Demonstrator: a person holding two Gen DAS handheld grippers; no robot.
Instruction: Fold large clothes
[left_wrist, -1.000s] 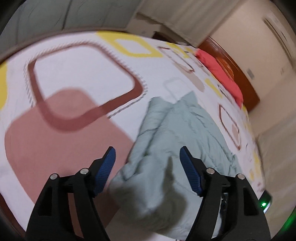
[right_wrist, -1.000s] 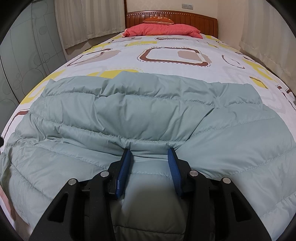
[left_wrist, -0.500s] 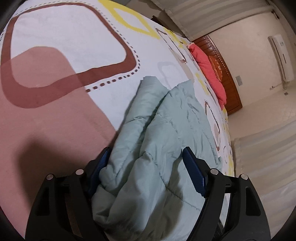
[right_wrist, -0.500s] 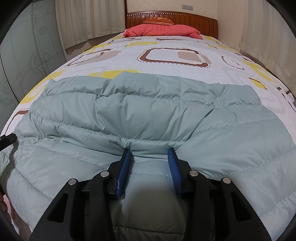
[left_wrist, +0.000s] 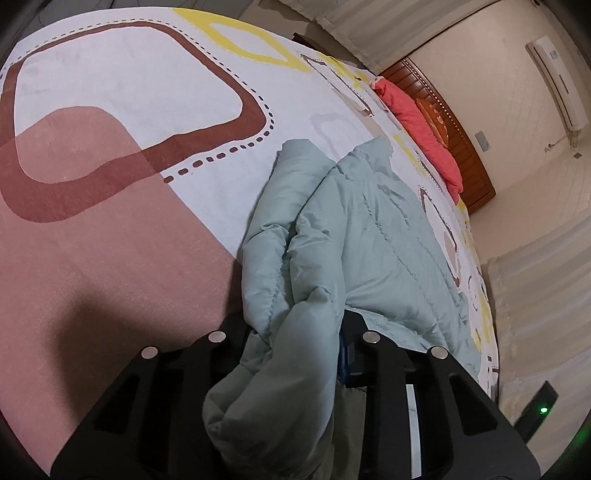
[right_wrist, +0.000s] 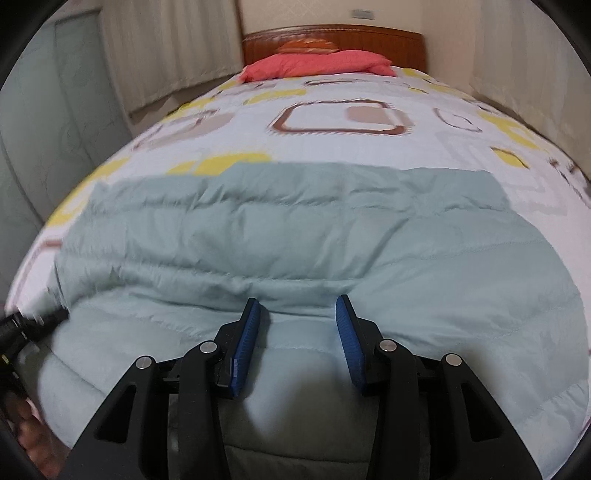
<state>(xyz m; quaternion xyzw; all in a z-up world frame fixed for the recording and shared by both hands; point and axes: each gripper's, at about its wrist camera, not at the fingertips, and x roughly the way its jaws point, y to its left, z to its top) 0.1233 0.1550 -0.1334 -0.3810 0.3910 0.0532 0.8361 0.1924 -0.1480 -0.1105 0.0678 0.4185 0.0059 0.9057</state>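
A pale green puffy jacket (left_wrist: 369, 240) lies spread across the patterned bed sheet (left_wrist: 110, 92). My left gripper (left_wrist: 295, 325) is at the jacket's near end, its jaws closing. A thick bunch of fabric fills the gap and hides both pads. In the right wrist view the jacket (right_wrist: 295, 229) stretches wide across the bed. My right gripper (right_wrist: 297, 317) holds a raised fold at its near edge between blue pads (right_wrist: 247, 332). The left gripper's black tip (right_wrist: 33, 321) shows at the jacket's left end, with a hand (right_wrist: 29, 435) below it.
A red pillow (right_wrist: 317, 62) lies against the wooden headboard (right_wrist: 332, 35) at the far end. Curtains (right_wrist: 155, 55) hang on both sides of the bed. An air conditioner (left_wrist: 557, 81) sits high on the wall. A dark device with a green light (left_wrist: 539, 408) stands beside the bed.
My left gripper sank onto the jacket's end and its jaws narrowed around the fabric. Its tip came into the right wrist view at the left edge. The right gripper kept its hold.
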